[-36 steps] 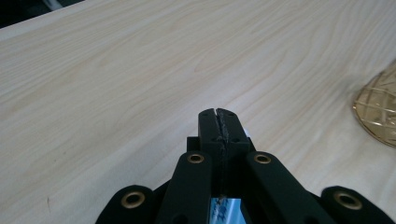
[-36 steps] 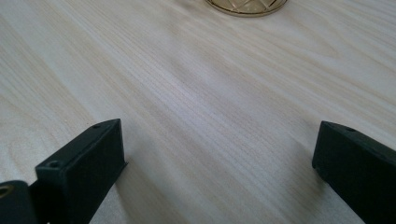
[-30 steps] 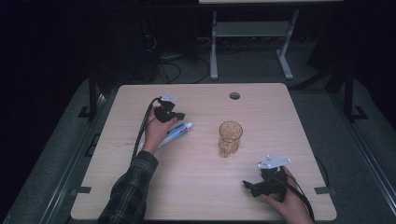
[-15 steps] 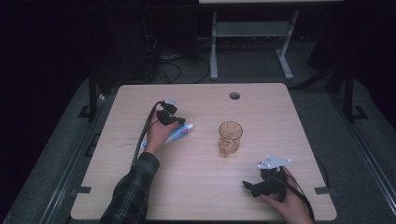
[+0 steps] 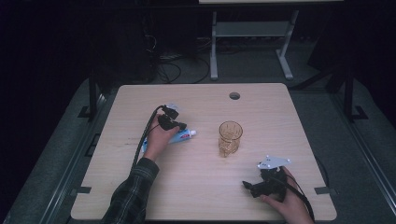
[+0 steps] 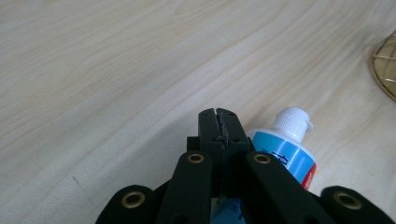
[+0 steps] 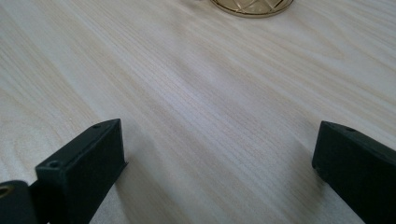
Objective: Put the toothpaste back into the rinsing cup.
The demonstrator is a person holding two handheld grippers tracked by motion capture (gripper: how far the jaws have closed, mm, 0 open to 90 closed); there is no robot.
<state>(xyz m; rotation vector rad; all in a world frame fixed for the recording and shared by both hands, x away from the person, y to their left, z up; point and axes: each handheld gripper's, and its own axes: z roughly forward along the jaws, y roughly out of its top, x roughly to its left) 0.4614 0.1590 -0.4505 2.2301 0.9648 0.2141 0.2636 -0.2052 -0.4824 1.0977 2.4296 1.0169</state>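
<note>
The toothpaste tube (image 5: 180, 136) lies flat on the table (image 5: 201, 196), cap toward the gold wire cup (image 5: 229, 138), which stands near it. Your left gripper (image 6: 219, 126) sits over the tube with its jaws pressed together; they seem to pinch the tube's flat tail, though I can't be sure. If that hold is thin, the tube may slip or swing as you lift, and its cap could knock the cup. Your right gripper (image 7: 219, 154) rests well apart, jaws wide, holding nothing.
</note>
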